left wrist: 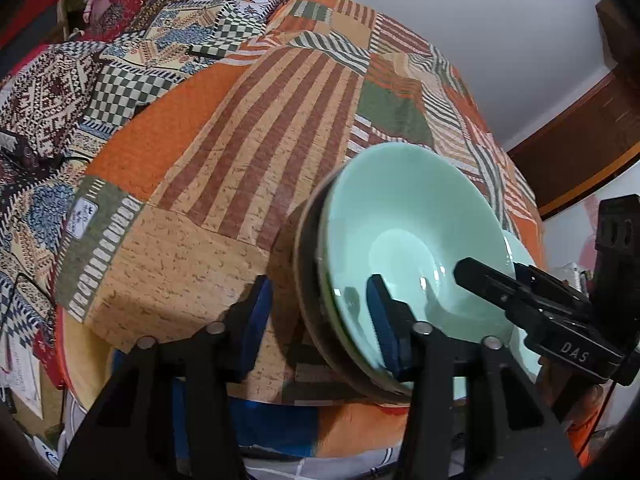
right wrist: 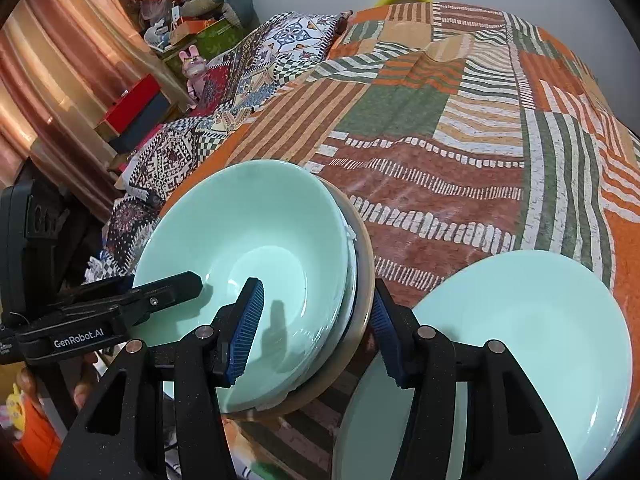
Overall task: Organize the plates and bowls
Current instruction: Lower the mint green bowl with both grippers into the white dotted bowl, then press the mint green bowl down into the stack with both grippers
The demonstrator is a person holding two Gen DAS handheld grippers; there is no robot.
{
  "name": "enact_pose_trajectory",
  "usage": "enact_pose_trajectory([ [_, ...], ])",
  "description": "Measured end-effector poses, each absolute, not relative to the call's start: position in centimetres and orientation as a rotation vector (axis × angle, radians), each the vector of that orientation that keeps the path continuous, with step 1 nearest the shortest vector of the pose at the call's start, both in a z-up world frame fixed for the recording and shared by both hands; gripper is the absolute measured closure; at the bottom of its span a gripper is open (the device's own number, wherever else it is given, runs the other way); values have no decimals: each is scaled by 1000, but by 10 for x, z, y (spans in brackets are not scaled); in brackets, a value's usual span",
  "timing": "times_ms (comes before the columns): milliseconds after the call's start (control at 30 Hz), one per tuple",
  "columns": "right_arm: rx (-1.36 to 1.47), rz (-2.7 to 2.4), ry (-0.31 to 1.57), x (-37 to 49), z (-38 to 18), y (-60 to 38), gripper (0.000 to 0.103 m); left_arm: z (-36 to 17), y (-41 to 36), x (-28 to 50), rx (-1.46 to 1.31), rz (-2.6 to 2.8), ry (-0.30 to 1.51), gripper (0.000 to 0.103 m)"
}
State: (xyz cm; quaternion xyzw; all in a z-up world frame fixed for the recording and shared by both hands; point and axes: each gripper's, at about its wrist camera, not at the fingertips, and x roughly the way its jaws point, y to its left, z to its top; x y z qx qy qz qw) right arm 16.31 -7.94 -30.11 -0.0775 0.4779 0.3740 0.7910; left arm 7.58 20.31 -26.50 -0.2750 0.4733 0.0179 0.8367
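Observation:
A stack of pale green bowls sits in a brown-rimmed bowl on the patchwork bedspread. My left gripper straddles the stack's left rim, one pad outside and one inside, jaws apart. My right gripper straddles the opposite rim of the same stack, one pad inside the top bowl and one outside, jaws apart. A pale green plate lies on the bed just right of the stack. Each gripper shows in the other's view.
The bedspread stretches far behind the dishes. A patterned blanket lies along its left side. Shelves with boxes and toys stand by the curtain. The bed's near edge is under the grippers.

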Motion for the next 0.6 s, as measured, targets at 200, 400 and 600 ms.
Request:
enact_pose_trajectory([
  [200,-178,790,1023,162,-301,-79,58,-261,197,77,-545,38,994,68],
  [400,-157,783,1036,164,-300,-82,63,-257,191,78,-504,77,1011,69],
  [600,-124,781,1049,164,-299,-84,64,-248,185,78,-458,149,997,69],
])
